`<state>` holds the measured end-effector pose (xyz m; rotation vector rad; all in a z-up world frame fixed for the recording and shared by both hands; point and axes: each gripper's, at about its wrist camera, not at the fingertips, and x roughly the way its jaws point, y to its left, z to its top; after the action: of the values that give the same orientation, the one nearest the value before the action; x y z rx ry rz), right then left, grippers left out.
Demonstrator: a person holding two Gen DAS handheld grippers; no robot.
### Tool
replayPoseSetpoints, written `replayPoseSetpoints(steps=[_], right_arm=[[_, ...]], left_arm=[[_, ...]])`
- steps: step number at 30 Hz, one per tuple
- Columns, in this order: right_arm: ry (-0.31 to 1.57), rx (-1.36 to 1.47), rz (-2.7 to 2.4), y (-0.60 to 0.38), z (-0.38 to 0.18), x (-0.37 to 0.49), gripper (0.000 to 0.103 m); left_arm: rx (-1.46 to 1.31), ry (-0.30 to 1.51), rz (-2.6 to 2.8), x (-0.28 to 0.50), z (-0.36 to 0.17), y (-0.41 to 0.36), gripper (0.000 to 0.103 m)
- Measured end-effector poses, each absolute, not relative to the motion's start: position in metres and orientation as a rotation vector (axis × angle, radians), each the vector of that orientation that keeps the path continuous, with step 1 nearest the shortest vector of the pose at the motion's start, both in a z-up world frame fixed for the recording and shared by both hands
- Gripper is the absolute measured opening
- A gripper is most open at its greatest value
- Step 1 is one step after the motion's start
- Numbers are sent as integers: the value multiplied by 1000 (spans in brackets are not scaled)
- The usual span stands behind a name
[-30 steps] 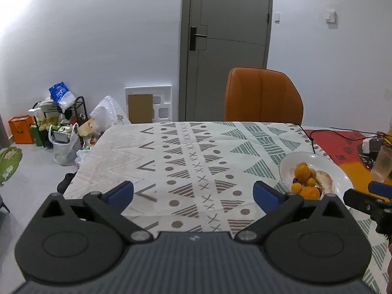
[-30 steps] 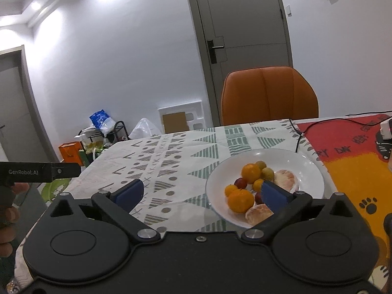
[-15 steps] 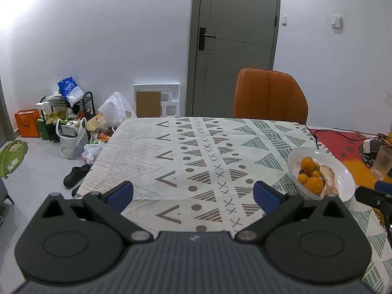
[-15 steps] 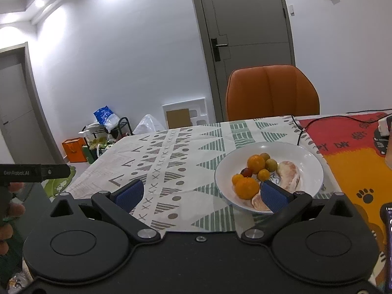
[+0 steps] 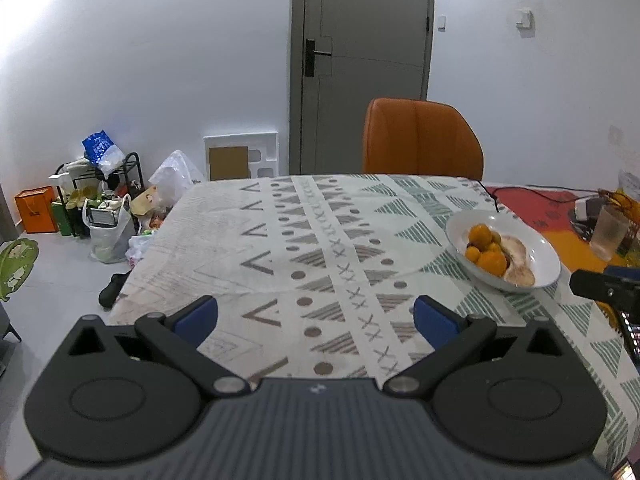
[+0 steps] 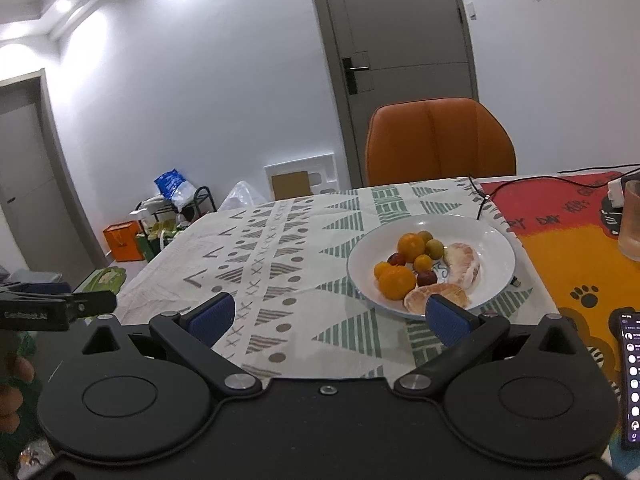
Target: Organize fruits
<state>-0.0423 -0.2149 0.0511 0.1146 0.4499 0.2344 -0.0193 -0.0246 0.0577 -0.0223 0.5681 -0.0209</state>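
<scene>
A white plate (image 6: 496, 248) sits on the patterned tablecloth (image 6: 280, 248), holding oranges (image 6: 397, 282), small yellow-green fruits (image 6: 434, 247), dark red fruits (image 6: 427, 278) and peeled citrus pieces (image 6: 464, 262). My right gripper (image 6: 327, 318) is open and empty, held just short of the plate's near rim. My left gripper (image 5: 316, 318) is open and empty over the near table edge; the plate (image 5: 540, 252) with its oranges (image 5: 491, 262) lies to its right.
An orange chair (image 5: 420, 138) stands behind the table before a grey door (image 5: 360, 60). A red and orange mat (image 6: 580, 248) with a glass (image 6: 632, 220), cables and a phone (image 6: 632, 376) lies right. Bags and clutter (image 5: 100, 208) sit on the floor at left.
Both grippers have drawn back and risen from the table, so the plate and tablecloth look farther away. Both stay open and empty.
</scene>
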Motion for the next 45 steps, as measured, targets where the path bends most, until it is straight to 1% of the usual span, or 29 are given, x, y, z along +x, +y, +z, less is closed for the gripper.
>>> replayPoseSetpoints(steps=[20,45], right_arm=[[461,136,226,-219,43,-58,103],[486,133,249,-213,35,-51,103]], left_arm=[[-117,589,43,-44,49,-8,103],[-116,600,81,-45,45,-4,103]])
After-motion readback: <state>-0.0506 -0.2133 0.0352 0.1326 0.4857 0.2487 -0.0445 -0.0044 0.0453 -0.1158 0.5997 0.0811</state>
